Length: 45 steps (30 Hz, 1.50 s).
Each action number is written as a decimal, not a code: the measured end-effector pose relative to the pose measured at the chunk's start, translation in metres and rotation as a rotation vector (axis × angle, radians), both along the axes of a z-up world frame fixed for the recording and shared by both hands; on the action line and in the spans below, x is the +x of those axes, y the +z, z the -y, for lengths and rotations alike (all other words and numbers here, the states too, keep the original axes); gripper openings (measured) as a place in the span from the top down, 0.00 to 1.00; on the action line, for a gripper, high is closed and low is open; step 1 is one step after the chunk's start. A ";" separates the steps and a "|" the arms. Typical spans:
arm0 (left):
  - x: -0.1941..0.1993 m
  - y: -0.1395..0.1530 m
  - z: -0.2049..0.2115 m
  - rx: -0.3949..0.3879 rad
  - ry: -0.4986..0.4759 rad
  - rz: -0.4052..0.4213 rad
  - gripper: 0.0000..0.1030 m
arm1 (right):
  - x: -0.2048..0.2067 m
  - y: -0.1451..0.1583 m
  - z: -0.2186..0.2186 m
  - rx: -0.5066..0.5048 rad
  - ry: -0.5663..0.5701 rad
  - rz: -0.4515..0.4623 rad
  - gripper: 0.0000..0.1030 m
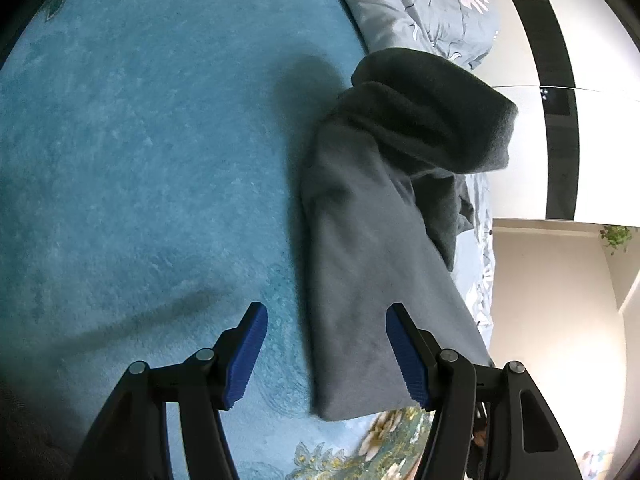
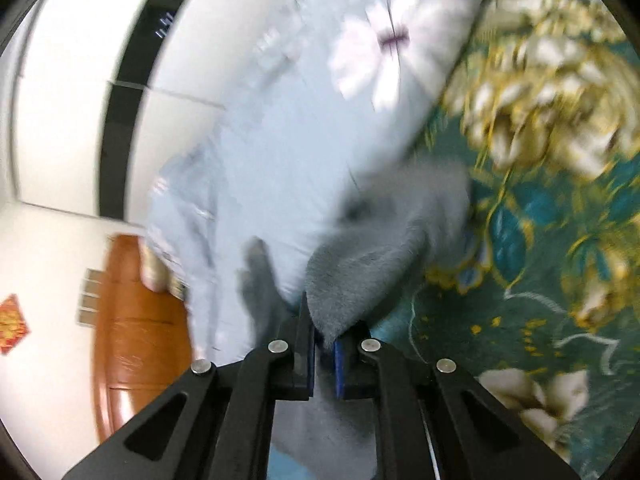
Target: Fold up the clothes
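Observation:
A grey fleece garment (image 1: pixel 372 240) lies on the blue plush blanket (image 1: pixel 140 160), its far end lifted and draped in folds at the upper right. My left gripper (image 1: pixel 326 346) stands open just above the blanket, its right blue pad over the garment's near edge and nothing pinched between the pads. In the blurred right wrist view, my right gripper (image 2: pixel 322 344) is shut on a fold of the grey garment (image 2: pixel 360 276), which rises from between the blue pads.
A pale blue floral quilt (image 2: pixel 304 128) (image 1: pixel 432 4) lies bunched beyond the garment. A teal and gold flowered bedspread (image 2: pixel 540 208) covers the bed to the right. A white wall with a black band and an orange wooden door (image 2: pixel 136 320) stand behind.

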<state>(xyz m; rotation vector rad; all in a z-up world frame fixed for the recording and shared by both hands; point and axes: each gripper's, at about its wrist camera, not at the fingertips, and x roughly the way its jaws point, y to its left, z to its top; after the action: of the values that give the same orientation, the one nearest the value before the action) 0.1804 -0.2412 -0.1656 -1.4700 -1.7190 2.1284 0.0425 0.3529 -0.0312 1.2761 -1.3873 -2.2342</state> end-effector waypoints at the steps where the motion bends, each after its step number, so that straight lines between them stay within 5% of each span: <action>1: 0.000 0.001 0.000 0.004 -0.002 -0.005 0.36 | 0.010 0.015 -0.014 0.000 -0.018 -0.033 0.93; 9: 0.004 0.010 0.004 0.045 -0.010 -0.056 0.36 | 0.091 0.086 -0.124 0.137 -0.245 -0.102 0.93; 12: 0.007 0.012 0.006 0.068 -0.005 -0.074 0.36 | 0.118 0.077 -0.160 0.253 -0.340 0.000 0.93; 16: 0.011 0.017 0.006 0.079 -0.007 -0.095 0.35 | 0.145 0.040 -0.169 0.275 -0.356 0.144 0.93; 22: 0.018 0.020 0.014 0.097 0.023 -0.105 0.34 | 0.132 0.027 -0.131 0.355 -0.242 0.226 0.83; 24: 0.022 0.020 0.018 0.111 0.047 -0.108 0.33 | 0.124 0.035 -0.113 0.418 -0.177 0.236 0.55; 25: 0.023 0.019 0.020 0.117 0.058 -0.109 0.33 | 0.120 0.040 -0.105 0.453 -0.139 0.239 0.53; 29: 0.022 0.022 0.017 0.102 0.042 -0.111 0.32 | 0.106 0.064 -0.065 0.612 0.000 0.221 0.52; 37: 0.018 0.023 0.008 0.053 -0.009 -0.087 0.32 | 0.088 0.053 0.071 0.666 0.413 0.093 0.52; 45: 0.006 0.020 -0.015 -0.030 -0.112 -0.040 0.32 | 0.040 0.011 0.194 0.525 0.583 0.065 0.52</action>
<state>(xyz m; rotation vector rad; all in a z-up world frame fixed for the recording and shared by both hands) 0.1861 -0.2264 -0.1458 -1.4820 -1.5596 2.1209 0.0823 0.1592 -0.0205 1.6481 -0.3408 -2.1850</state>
